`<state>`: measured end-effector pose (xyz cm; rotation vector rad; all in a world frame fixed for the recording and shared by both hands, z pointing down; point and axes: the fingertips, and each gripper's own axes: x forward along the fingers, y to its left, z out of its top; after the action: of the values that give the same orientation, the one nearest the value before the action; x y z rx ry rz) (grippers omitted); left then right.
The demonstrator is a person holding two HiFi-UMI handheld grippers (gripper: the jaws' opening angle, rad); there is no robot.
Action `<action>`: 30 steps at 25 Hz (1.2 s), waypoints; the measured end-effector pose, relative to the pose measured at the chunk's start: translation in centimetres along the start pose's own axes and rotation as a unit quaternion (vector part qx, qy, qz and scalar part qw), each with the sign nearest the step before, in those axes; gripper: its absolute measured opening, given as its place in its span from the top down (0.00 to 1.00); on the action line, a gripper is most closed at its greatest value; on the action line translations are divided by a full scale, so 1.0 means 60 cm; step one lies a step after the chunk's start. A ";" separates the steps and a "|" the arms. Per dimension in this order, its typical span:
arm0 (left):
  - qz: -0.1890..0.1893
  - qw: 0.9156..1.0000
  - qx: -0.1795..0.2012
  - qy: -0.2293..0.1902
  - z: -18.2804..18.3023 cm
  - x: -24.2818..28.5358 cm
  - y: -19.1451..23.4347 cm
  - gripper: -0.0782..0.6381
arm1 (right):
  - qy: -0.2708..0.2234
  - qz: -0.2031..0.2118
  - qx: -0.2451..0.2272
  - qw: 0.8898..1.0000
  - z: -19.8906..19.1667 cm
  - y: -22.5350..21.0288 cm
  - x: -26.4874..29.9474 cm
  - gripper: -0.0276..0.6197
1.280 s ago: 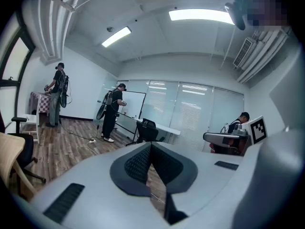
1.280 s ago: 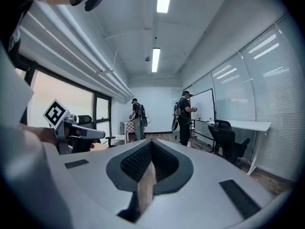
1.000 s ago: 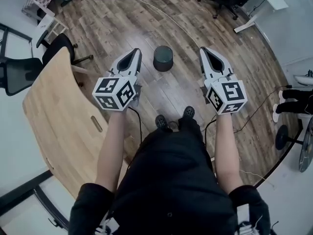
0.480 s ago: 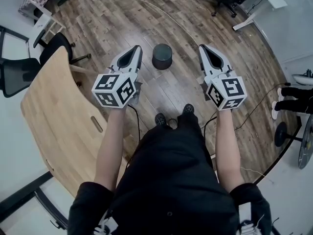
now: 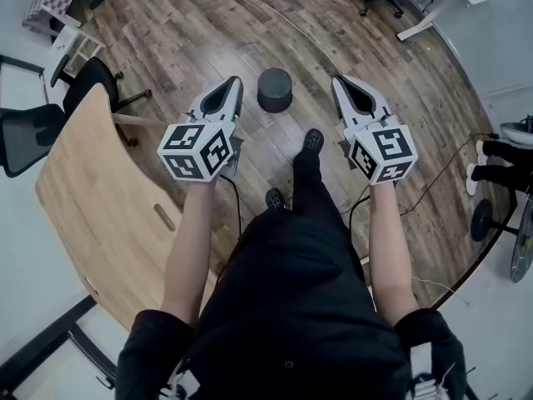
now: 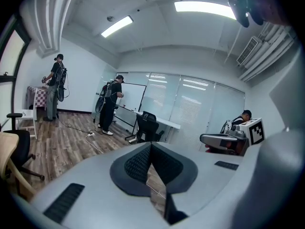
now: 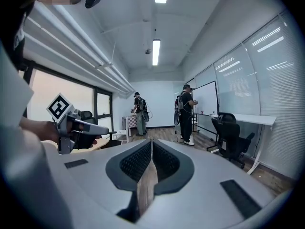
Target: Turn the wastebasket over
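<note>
Since 1 s ago: right foot point(image 5: 312, 139) has stepped forward toward the basket point(image 5: 275, 88); both grippers keep much the same places in the head view. Basket stands on the wood floor point(image 5: 208, 32) ahead, between the 2 gripper tips as seen from above but apart from both, untouched. Left gripper point(image 5: 234, 86) pressed together, empty; right gripper point(image 5: 338, 84) likewise, pads meeting with nothing between.

Handling, judged: small dark cylinder, probably light and stiff; smooth round wall likely slippery. Best hold is 1 jaw inside the rim, or both grippers squeezing opposite sides, then tip it over; jaws must spread first.

Hard to tell: whether its open end faces up or down — the top reads as a flat dark disc; material unclear; neither gripper view shows it, both look out across the room.
</note>
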<state>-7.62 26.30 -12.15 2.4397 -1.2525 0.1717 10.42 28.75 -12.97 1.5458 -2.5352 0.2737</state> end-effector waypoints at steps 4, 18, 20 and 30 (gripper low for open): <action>0.009 1.000 0.001 0.020 -0.012 0.037 0.021 0.87 | 0.011 0.003 0.012 1.000 -0.020 -0.031 0.055 0.91; 0.043 0.997 -0.029 0.063 -0.008 0.285 0.085 0.87 | 0.074 0.085 0.012 0.994 -0.061 -0.175 0.263 0.91; 0.050 0.996 -0.035 0.071 -0.015 0.318 0.089 0.87 | 0.080 0.105 0.022 0.991 -0.073 -0.196 0.281 0.91; 0.106 0.988 -0.064 0.093 -0.053 0.390 0.128 0.87 | 0.121 0.137 0.058 0.981 -0.146 -0.271 0.348 0.91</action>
<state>0.28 5.88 -0.44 2.1249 -1.3901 0.3582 15.76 5.53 1.53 1.1131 -2.5660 0.6148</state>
